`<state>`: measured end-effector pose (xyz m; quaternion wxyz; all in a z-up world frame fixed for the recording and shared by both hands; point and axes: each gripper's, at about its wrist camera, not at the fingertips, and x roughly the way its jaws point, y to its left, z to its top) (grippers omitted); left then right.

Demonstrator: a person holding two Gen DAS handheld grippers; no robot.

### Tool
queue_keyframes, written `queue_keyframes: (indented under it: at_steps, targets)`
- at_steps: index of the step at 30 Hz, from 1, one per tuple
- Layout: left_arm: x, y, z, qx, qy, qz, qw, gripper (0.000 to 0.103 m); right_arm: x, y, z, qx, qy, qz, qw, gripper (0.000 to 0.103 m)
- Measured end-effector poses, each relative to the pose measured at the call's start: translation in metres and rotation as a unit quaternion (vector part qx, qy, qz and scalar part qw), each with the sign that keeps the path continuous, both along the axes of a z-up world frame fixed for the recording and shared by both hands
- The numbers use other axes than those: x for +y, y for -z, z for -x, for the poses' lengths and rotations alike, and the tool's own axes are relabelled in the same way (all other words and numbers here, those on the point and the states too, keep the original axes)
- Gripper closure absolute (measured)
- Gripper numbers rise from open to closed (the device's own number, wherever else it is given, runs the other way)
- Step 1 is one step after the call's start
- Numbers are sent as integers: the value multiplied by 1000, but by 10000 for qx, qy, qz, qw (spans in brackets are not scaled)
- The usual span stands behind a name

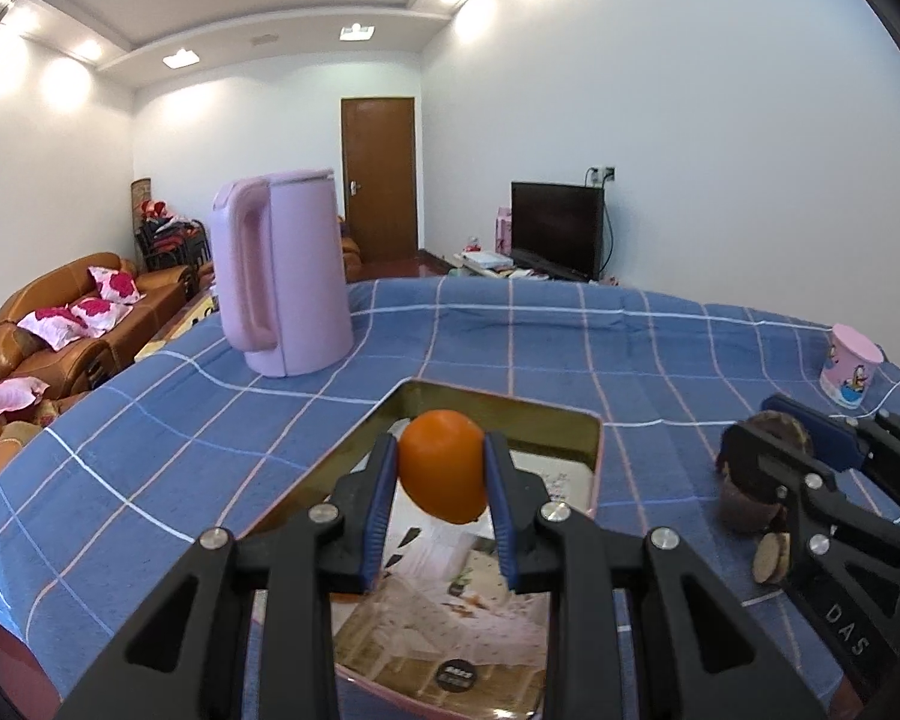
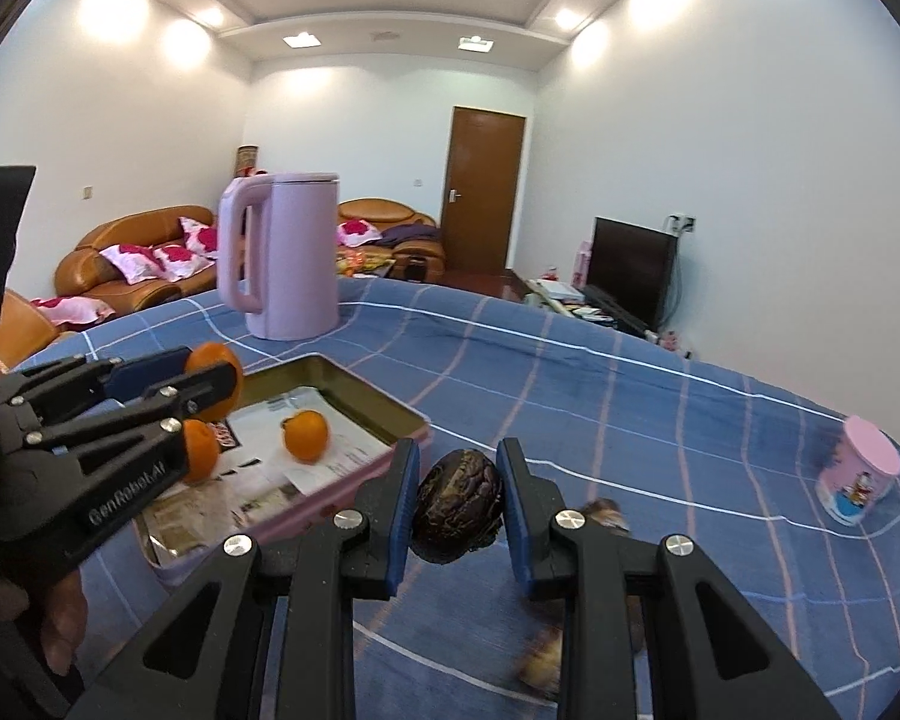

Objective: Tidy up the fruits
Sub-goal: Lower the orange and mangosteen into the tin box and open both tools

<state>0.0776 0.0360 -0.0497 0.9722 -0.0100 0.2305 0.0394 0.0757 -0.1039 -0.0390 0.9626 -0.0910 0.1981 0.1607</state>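
Carrying step: left hand-held gripper [image 1: 441, 480] clamps an orange [image 1: 443, 465] above the tray [image 1: 594, 456]; right hand-held gripper [image 2: 457, 504] clamps a dark fruit [image 2: 457, 504]. Next, probably lower and release into the tray.

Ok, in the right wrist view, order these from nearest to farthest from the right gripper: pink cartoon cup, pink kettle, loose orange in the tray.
From the right gripper, which is shut on a dark wrinkled fruit:
1. Loose orange, just left, in the tray.
2. Pink cartoon cup, far right on the cloth.
3. Pink kettle, back left, beyond the tray.
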Motion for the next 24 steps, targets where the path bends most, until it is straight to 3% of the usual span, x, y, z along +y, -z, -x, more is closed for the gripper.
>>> queue_keyframes:
  at_steps: [12,24]
  targets:
    - [35,14,-14,350,-321,141,9988,73,53,10,-36,496,-513,-168,9973,75]
    - [47,19,-16,433,-467,112,9979,72,88,26,-56,916,-790,-141,9926,74]
